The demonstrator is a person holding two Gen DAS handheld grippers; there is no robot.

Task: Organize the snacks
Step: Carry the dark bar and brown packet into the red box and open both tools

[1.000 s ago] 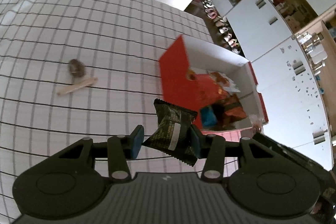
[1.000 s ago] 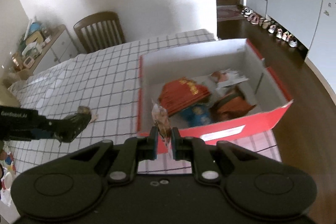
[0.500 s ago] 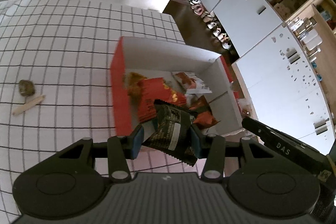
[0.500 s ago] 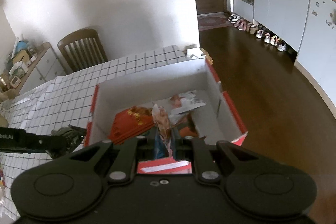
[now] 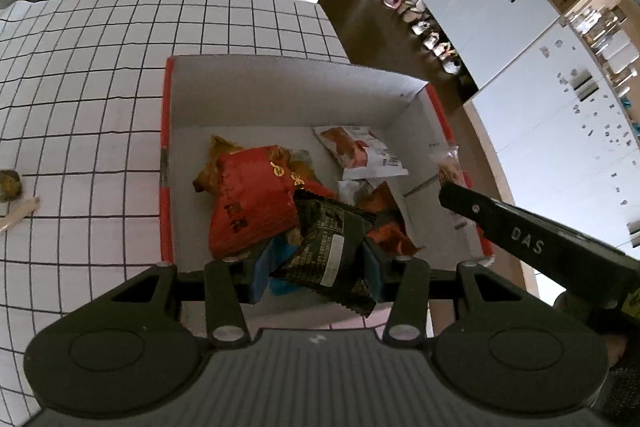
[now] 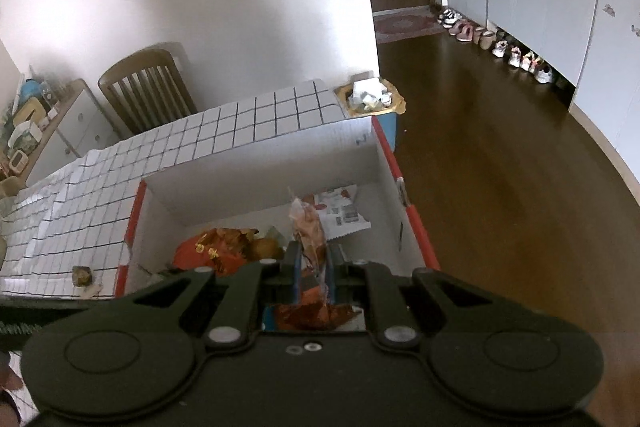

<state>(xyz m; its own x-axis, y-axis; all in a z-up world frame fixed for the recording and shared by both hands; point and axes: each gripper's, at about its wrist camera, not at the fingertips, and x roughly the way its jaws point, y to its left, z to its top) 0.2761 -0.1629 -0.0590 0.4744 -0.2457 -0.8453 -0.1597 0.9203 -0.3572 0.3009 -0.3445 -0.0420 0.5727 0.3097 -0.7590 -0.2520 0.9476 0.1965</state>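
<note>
A red box with a white inside (image 5: pixel 288 95) (image 6: pixel 256 175) stands on the checked tablecloth and holds several snack packets, among them a red pouch (image 5: pixel 252 203) and a white packet (image 5: pixel 360 151). My left gripper (image 5: pixel 316 269) hangs over the box's near side, shut on a black snack packet (image 5: pixel 328 247). My right gripper (image 6: pixel 312 267) is over the box too, shut on a thin clear packet with orange-brown contents (image 6: pixel 308 227) that stands up between its pads. In the left wrist view the right gripper's black finger (image 5: pixel 520 239) reaches in from the right over the box's rim.
A small brown wrapped sweet (image 5: pixel 9 183) (image 6: pixel 82 275) and a pale wooden stick (image 5: pixel 18 213) lie on the cloth left of the box. A wooden chair (image 6: pixel 148 87) stands at the table's far end. A bin with paper (image 6: pixel 370 97) sits past the table's corner; dark floor lies to the right.
Both grippers have carried their packets from the cloth side to over the inside of the box. The sweet and stick have slid to the left edge of the left wrist view.
</note>
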